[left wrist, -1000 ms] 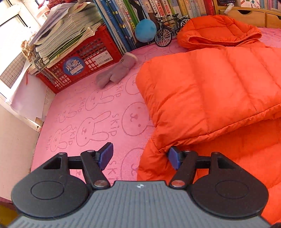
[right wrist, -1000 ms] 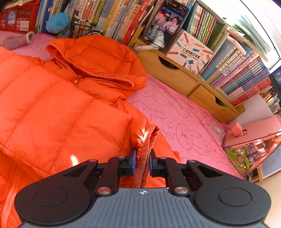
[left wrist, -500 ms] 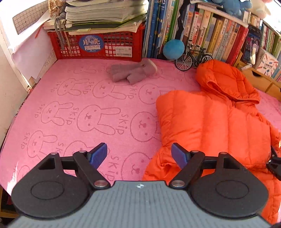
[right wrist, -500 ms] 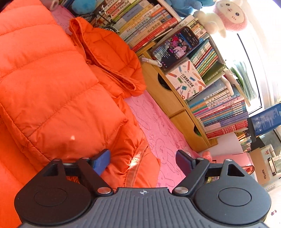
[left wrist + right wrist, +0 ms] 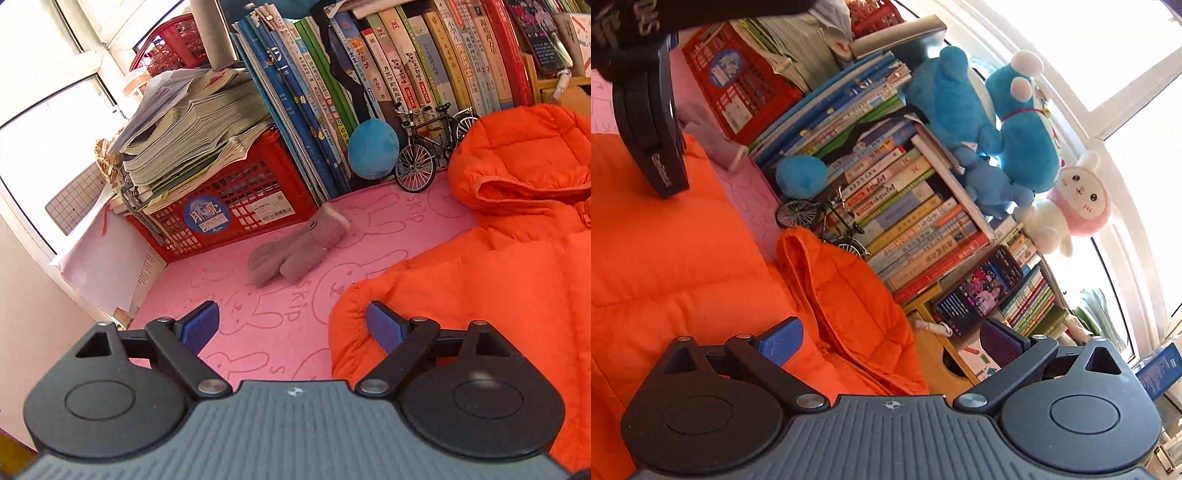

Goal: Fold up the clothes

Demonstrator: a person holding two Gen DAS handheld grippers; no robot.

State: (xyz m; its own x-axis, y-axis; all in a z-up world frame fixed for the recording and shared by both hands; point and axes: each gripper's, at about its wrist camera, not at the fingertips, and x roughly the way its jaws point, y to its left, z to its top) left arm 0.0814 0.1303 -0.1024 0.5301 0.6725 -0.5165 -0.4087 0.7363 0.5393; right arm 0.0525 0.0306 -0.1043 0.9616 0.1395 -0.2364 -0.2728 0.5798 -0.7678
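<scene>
Jacket: orange puffer jacket (image 5: 498, 280) lies on the pink bunny-print mat (image 5: 258, 317), under and ahead of both tools, hood (image 5: 517, 155) at the far end.
Left gripper (image 5: 293, 325): spread wide, empty, right pad at the jacket's edge.
Right gripper (image 5: 890, 341): spread wide, empty, above the jacket.
Beyond: grey mitten (image 5: 295, 247), toy bicycle (image 5: 432, 147), red crate (image 5: 229, 206).

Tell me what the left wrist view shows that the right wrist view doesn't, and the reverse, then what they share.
Left wrist only: the left tongs, open over the pink rabbit-print mat, and the grid board by the window.

Right wrist only: the right tongs, open, the blue plush toys, the pink-and-white plush and a lit phone.

Both: the orange puffer jacket, grey mitten, red basket, model bicycle, blue ball and books.
</scene>
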